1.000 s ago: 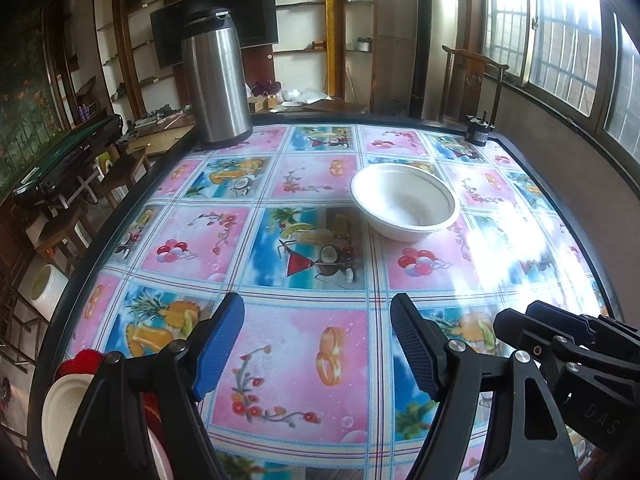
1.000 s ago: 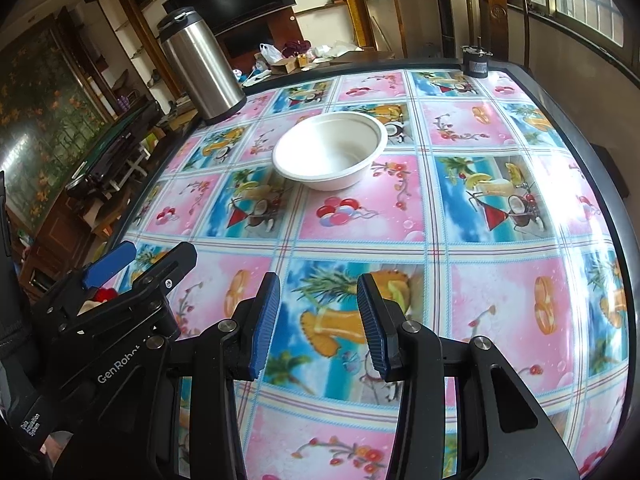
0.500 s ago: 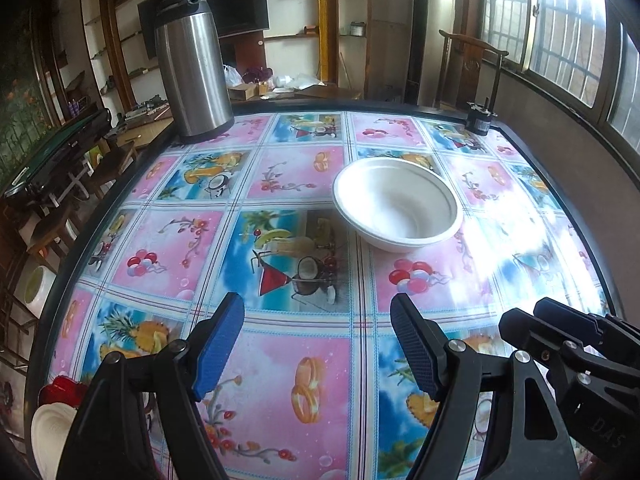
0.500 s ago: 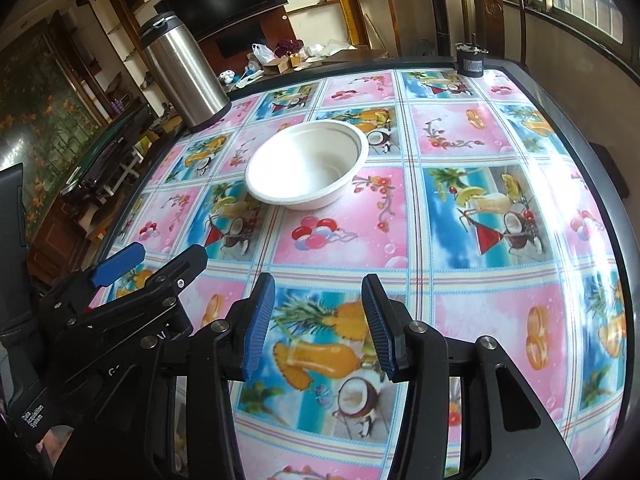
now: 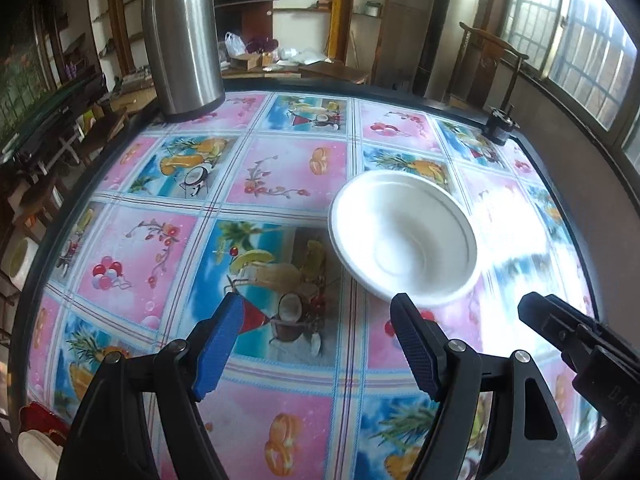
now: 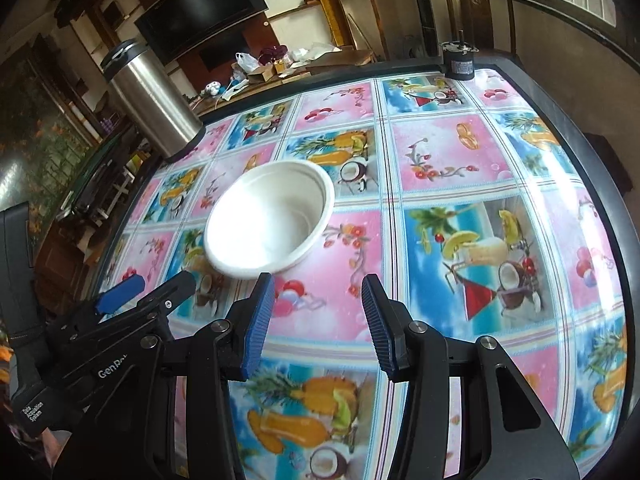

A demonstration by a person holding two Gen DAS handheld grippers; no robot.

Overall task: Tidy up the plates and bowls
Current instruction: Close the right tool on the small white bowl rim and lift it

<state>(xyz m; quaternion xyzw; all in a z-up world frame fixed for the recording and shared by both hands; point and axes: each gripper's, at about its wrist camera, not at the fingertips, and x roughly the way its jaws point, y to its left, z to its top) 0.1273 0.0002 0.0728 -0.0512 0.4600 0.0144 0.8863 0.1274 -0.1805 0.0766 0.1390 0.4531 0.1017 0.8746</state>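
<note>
A white bowl (image 5: 404, 240) stands upright and empty on the patterned table. It also shows in the right wrist view (image 6: 270, 226). My left gripper (image 5: 316, 344) is open and empty; its right finger tip is just short of the bowl's near rim. My right gripper (image 6: 318, 320) is open and empty, with its left finger tip close to the bowl's near rim. Each gripper appears in the other's view: the right one at the right edge (image 5: 576, 344), the left one at the left (image 6: 132, 308). A white plate edge (image 5: 36, 452) shows at the bottom left corner.
A tall steel thermos (image 5: 182, 36) stands at the table's far left; it also shows in the right wrist view (image 6: 150, 100). A small black cylinder (image 6: 460, 62) sits at the far right corner. The round table has a dark raised rim (image 6: 608, 216). A red item (image 5: 40, 420) lies by the plate.
Both grippers have moved forward toward the white bowl, which now looks larger and nearer. The jaws stayed open. The bowl has not moved on the table.
</note>
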